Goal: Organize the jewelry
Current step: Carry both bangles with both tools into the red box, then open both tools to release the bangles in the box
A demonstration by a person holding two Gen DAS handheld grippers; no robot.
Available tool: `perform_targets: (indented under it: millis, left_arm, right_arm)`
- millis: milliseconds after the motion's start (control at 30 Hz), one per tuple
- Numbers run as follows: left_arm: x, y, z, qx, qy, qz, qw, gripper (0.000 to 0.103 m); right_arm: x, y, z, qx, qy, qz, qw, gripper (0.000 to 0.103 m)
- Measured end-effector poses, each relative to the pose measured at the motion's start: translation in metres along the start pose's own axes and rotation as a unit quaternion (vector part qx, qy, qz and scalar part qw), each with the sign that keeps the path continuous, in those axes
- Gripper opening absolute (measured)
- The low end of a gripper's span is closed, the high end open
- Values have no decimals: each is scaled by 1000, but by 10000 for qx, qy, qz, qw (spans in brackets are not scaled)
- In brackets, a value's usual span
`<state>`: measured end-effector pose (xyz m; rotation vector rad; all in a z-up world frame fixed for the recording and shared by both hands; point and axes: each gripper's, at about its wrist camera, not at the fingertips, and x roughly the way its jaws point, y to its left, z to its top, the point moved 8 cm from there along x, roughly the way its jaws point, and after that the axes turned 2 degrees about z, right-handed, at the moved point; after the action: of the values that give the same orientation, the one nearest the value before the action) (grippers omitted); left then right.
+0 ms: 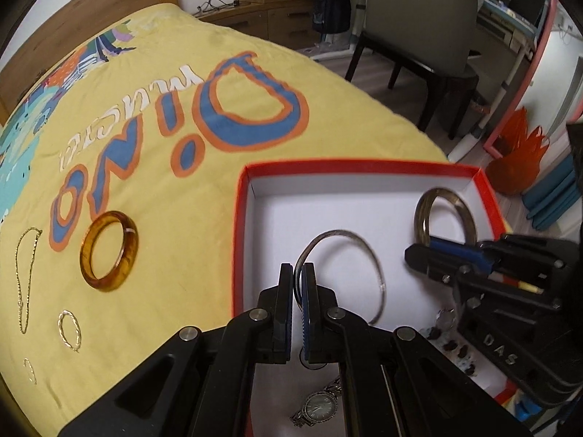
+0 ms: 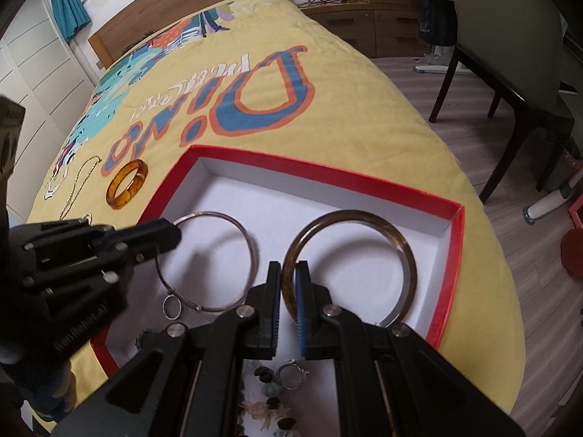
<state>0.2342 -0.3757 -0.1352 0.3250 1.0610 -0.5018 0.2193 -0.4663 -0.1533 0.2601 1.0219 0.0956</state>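
— Grippers first: what do you have hold of?

— My left gripper (image 1: 298, 273), at the bottom centre of its wrist view, is closed tight on the thin silver bangle (image 1: 364, 251); the wire runs between the pads and loops up and right over the white floor of the red box (image 1: 238, 225). My right gripper (image 2: 288, 273) is clamped the same way on the dark brown bangle (image 2: 400, 251), which stands in the right half of the box (image 2: 452, 255).

— And the two bangles against each other?

— Side by side in the right wrist view, silver bangle (image 2: 251, 247) left of the brown one, apart, with my left gripper (image 2: 160, 235) coming in from the frame's left edge.

— Anything else in the box?

— A watch (image 1: 319, 408) at the bottom of the left view, a small ring (image 2: 172, 306) beside the silver bangle, and beads (image 2: 267, 375) low in the frame.

— Outside it?

— On the yellow bedspread (image 1: 164, 189), left of the box: an amber bangle (image 1: 109, 251), a gold chain (image 1: 25, 276), and a twisted hoop (image 1: 69, 329).
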Motion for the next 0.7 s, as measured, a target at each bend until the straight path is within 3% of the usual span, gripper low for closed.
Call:
perform_targets:
  millis: [167, 400, 600, 700]
  left_arm:
    - [13, 8, -8, -58, 141, 204, 9997, 5]
    - [12, 11, -10, -124, 159, 148, 9997, 6]
    - [-1, 11, -10, -220, 87, -45, 9997, 16]
    - [-13, 10, -12, -209, -8, -34, 9998, 30]
  right_arm:
    - [6, -1, -5, -46, 137, -51, 9999, 8]
    - [5, -5, -5, 43, 135, -52, 9999, 9]
    - [-5, -9, -9, 128, 45, -110, 9998, 10]
    - [-15, -8, -11, 165, -28, -106, 9998, 12]
